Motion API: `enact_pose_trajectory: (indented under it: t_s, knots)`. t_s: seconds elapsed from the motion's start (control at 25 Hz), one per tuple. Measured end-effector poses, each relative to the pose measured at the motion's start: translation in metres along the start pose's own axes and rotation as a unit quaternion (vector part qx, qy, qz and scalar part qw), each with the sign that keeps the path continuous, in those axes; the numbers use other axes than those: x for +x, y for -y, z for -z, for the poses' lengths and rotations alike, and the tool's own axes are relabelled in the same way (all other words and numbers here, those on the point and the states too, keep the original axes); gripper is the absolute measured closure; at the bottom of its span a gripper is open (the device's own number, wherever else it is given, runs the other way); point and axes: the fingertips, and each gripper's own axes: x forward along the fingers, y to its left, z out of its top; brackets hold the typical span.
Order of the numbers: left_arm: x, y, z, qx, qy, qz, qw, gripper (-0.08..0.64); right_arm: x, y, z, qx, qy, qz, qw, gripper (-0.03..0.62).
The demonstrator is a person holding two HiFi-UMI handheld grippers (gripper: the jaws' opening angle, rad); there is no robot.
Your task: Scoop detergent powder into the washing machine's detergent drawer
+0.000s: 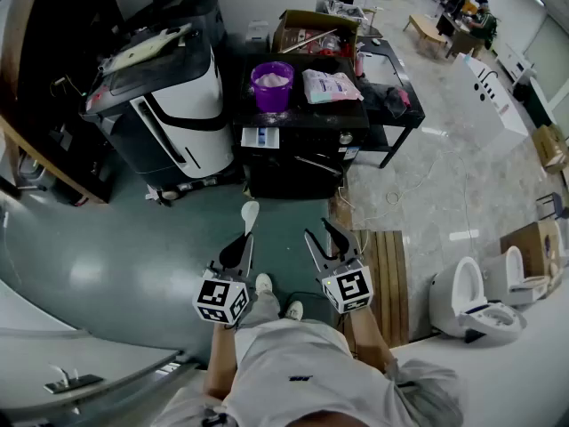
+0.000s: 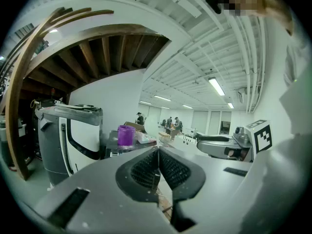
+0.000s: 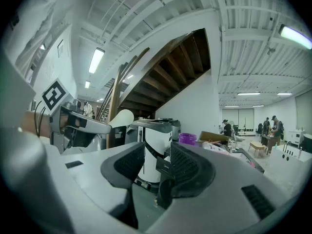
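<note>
My left gripper [image 1: 242, 241] is shut on the handle of a white plastic spoon [image 1: 250, 212], whose bowl points forward over the green floor. The spoon's bowl [image 3: 122, 117] also shows in the right gripper view, sticking out of the left gripper [image 3: 100, 126]. Beside it, my right gripper [image 1: 317, 229] stands open and empty. A purple tub [image 1: 272, 85] with white powder sits on a black machine [image 1: 302, 163] ahead, well out of reach. A pale detergent bag [image 1: 331, 85] lies next to the tub. A small white and blue panel [image 1: 260, 137] at the machine's front top looks like the drawer.
A white and black appliance [image 1: 169, 105] stands left of the black machine. A cardboard box [image 1: 311, 29] sits behind the tub. A wooden pallet [image 1: 388, 274] and two white toilets [image 1: 476, 296] are at the right. People sit far back.
</note>
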Motion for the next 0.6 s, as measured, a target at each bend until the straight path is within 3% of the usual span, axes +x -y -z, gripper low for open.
enact_pose_trajectory:
  t_s: [0.6]
  knots:
    - [0.06, -0.081, -0.018, -0.002, 0.006, 0.04, 0.9992, 0.545, 0.104, -0.001, -0.006, 0.004, -0.008, 0.008, 1.0, 0.407]
